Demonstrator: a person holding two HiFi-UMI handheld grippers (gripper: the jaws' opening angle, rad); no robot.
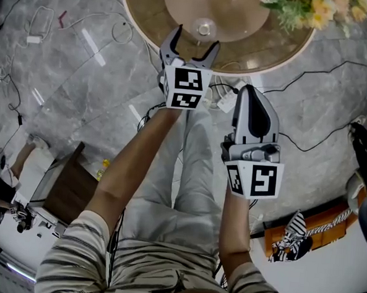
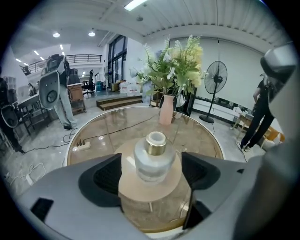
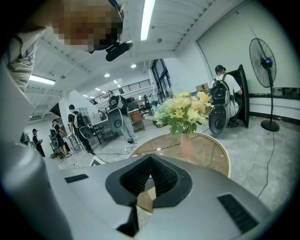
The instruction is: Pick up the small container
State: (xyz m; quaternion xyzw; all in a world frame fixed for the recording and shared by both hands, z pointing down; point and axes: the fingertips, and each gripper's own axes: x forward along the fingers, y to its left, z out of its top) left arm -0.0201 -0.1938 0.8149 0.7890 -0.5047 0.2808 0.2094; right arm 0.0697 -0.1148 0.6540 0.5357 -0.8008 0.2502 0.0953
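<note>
Evidently lined up for a grab, the left gripper (image 2: 150, 172) held its jaws wide, flanking but not touching the small frosted-glass container with a gold collar (image 2: 154, 160) on its pale round disc (image 2: 140, 193), while the right gripper (image 3: 149, 162), closed and empty, hung back clear.

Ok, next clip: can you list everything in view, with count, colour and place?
small container: one, frosted with gold neck, on the disc
disc: one, pale peach, table centre
table: one, round, brown glass top
vase: one, pink, holding yellow flowers, table's far side
fan: one, black, floor beyond table
people: several, dark clothes, background hall
left claw: one, grey, open, either side of the container, not touching
right claw: one, grey, shut, empty, held back from table
</note>
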